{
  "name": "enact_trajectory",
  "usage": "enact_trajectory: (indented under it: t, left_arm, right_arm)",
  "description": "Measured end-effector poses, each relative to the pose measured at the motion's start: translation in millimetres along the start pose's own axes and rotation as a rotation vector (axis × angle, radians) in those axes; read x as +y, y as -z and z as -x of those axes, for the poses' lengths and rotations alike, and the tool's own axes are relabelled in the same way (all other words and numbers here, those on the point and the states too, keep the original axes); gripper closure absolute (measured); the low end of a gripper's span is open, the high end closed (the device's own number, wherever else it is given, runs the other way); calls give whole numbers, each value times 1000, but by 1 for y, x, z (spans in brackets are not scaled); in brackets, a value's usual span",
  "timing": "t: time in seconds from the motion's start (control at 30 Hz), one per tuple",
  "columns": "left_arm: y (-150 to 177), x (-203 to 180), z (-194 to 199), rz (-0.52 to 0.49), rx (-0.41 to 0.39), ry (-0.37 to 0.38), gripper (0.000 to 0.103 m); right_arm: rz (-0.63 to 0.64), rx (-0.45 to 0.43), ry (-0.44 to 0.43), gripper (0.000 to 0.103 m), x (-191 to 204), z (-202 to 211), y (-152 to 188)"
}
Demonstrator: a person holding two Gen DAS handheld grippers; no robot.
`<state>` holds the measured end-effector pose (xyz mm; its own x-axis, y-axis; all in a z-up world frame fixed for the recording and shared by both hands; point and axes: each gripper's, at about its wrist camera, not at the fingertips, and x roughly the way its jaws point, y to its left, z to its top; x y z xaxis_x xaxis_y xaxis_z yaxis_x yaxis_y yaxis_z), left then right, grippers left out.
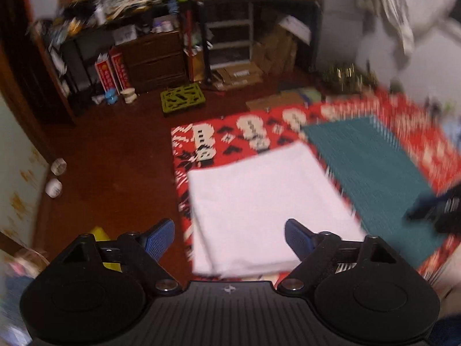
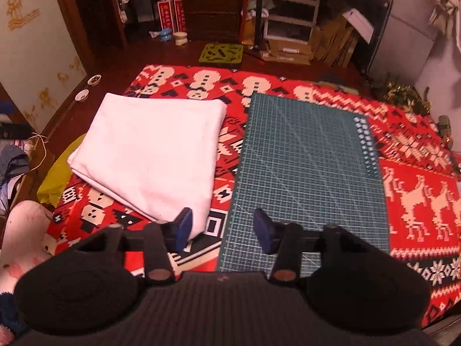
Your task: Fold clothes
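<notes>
My right view shows the folded white cloth (image 2: pixel 152 155) beside the green gridded cutting mat (image 2: pixel 305 173) sharply; my left view blurs both. Left tool (image 1: pixel 229 236) wide, right tool (image 2: pixel 223 227) narrower, both holding nothing.

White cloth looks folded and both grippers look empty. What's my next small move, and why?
Probably back both grippers away. The white cloth lies as a flat folded rectangle on the red blanket beside the green cutting mat, and neither the left gripper nor the right gripper holds anything.

Dim warm indoor light; left view motion-blurred, fisheye-bent edges.
</notes>
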<state>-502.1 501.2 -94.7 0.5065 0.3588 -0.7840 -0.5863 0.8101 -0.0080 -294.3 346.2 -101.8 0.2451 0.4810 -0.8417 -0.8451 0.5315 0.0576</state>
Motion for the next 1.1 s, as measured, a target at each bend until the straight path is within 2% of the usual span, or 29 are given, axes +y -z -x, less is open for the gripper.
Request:
enact_trajectory:
  t: [0.03, 0.07, 0.1, 0.2, 0.27, 0.33, 0.43, 0.47, 0.5, 0.57, 0.7, 0.83, 0.87, 0.9, 0.97, 1.0, 1.1]
  left_arm:
    - [-1, 7, -11, 51, 5, 25, 27]
    - [-2, 14, -24, 100, 24, 47, 41]
    - [-2, 20, -38, 149, 43, 70, 53]
    - [-1, 32, -80, 263, 111, 137, 70]
    - [3, 30, -101, 281, 152, 173, 77]
    - [7, 23, -116, 249, 154, 176, 78]
    - [20, 22, -138, 220, 180, 138, 78]
    - [27, 26, -145, 226, 199, 120, 83]
    - [33, 31, -149, 234, 208, 115, 92]
    - [40, 44, -148, 261, 198, 141, 98]
    - [47, 63, -145, 299, 191, 180, 98]
    - [44, 68, -137, 307, 178, 180, 98]
    - [43, 69, -134, 310, 171, 178, 96]
    - [41, 71, -128, 314, 154, 175, 78]
    - [33, 73, -116, 315, 100, 145, 47]
    - [30, 73, -111, 313, 71, 130, 49]
    - [14, 74, -111, 309, 44, 167, 55]
  right_arm:
    - [-18, 9, -16, 65, 0, -9, -2]
    - [-61, 29, -33, 69, -1, -26, -4]
    - [-104, 49, -50, 79, -3, -42, -6]
    - [-216, 114, -107, 91, -4, -88, -8]
    - [-241, 137, -134, 92, 0, -111, -11]
    - [-235, 141, -153, 92, 8, -128, -14]
    - [-230, 124, -165, 92, 14, -141, -15]
    - [-239, 129, -169, 92, 14, -146, -12]
    - [-244, 138, -174, 92, 11, -148, -5]
    - [-253, 156, -186, 95, 7, -153, 9]
    - [-268, 162, -229, 98, -3, -150, 35]
    - [-309, 161, -265, 99, -15, -147, 39]
    - [-307, 167, -268, 99, -16, -146, 37]
    - [-294, 166, -269, 99, -16, -141, 35]
    - [-266, 153, -276, 90, -18, -131, 28]
    - [-257, 140, -275, 89, -19, -126, 23]
    - [-267, 85, -252, 89, -28, -116, 0]
